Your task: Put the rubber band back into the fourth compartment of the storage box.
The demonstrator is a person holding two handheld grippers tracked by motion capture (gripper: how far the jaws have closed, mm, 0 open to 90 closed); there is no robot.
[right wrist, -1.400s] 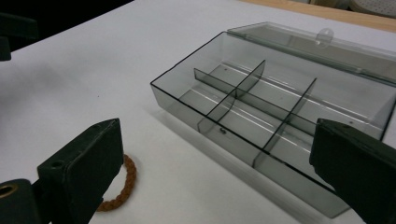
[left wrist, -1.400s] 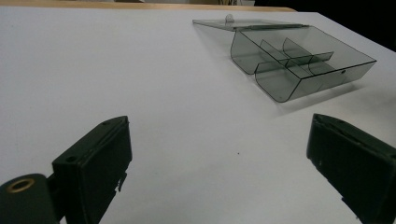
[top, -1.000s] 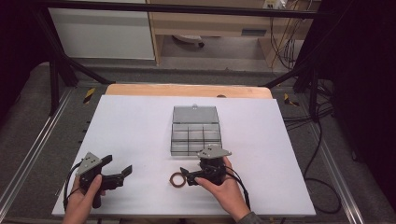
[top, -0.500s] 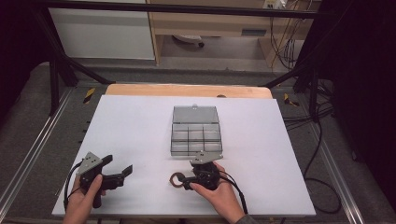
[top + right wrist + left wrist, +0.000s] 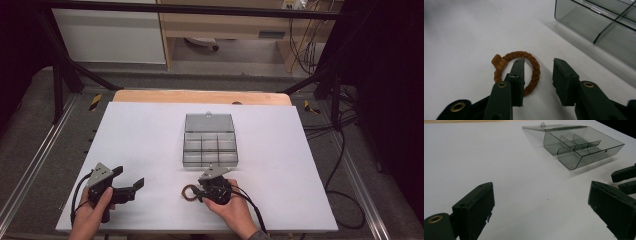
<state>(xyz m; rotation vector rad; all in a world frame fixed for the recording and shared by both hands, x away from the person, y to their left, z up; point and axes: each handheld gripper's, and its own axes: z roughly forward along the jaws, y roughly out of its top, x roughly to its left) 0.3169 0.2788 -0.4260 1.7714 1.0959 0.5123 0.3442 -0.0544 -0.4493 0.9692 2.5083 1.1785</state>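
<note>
My right claw (image 5: 537, 75), half open and gripping nothing, straddles the soft, light brown braided cord ring (image 5: 534, 68); I'd pinch its near-side strand.

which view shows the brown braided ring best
The right gripper view: the brown braided ring lies close up on the white sheet, its weave and small tag clear, with one jaw of the open right claw inside the loop. The high view shows it only as a small loop. The left gripper view gives no clear sight of it.

Left gripper (image 5: 131, 186) agape; right gripper (image 5: 537, 75) seemingly half-spread.
</note>
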